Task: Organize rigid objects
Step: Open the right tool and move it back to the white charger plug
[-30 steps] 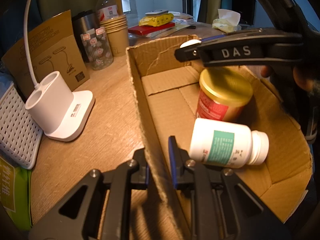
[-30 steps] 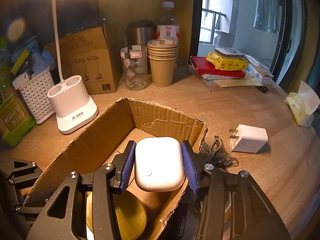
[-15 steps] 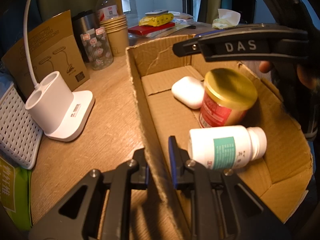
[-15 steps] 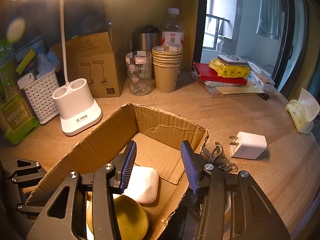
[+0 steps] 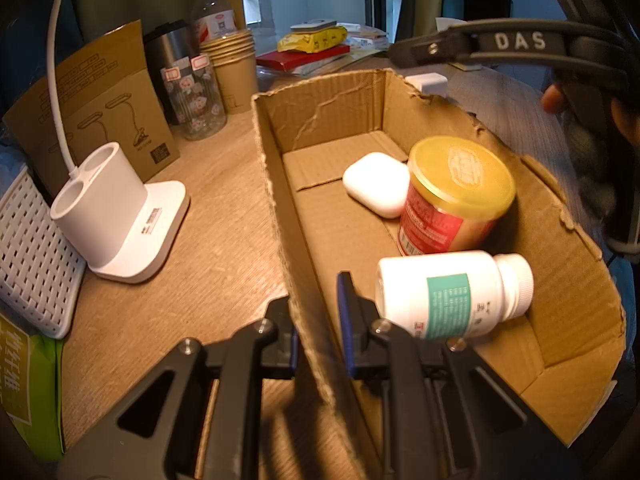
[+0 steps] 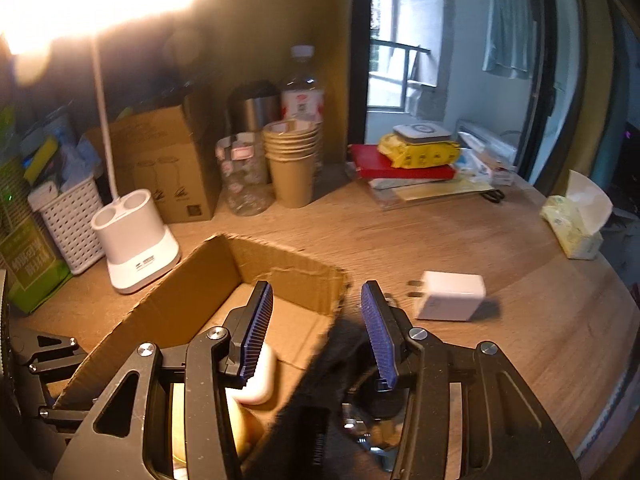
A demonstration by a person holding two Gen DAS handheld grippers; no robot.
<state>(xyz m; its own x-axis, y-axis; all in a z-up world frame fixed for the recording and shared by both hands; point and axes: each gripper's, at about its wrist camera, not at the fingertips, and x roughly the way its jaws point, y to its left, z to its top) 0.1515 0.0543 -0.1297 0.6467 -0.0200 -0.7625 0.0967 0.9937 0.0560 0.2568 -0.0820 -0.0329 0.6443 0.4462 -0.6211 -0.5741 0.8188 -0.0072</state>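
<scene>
Left wrist view: your left gripper (image 5: 318, 320) at the bottom centre has its fingers clamped on the near wall of the cardboard box (image 5: 280, 184), and inside the box a white earbud case (image 5: 376, 184) lies touching a yellow-lidded jar (image 5: 456, 196), with a white pill bottle (image 5: 452, 294) on its side below them. Right wrist view: your right gripper (image 6: 316, 326) hovers with fingers apart and empty over the box's far corner, while a white charger (image 6: 450, 296) lies on the bench (image 6: 520, 344) right of centre.

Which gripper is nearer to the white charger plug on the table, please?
Right. The right gripper hangs open just beside the white charger plug; the left gripper clamps the cardboard box wall, farther away.
</scene>
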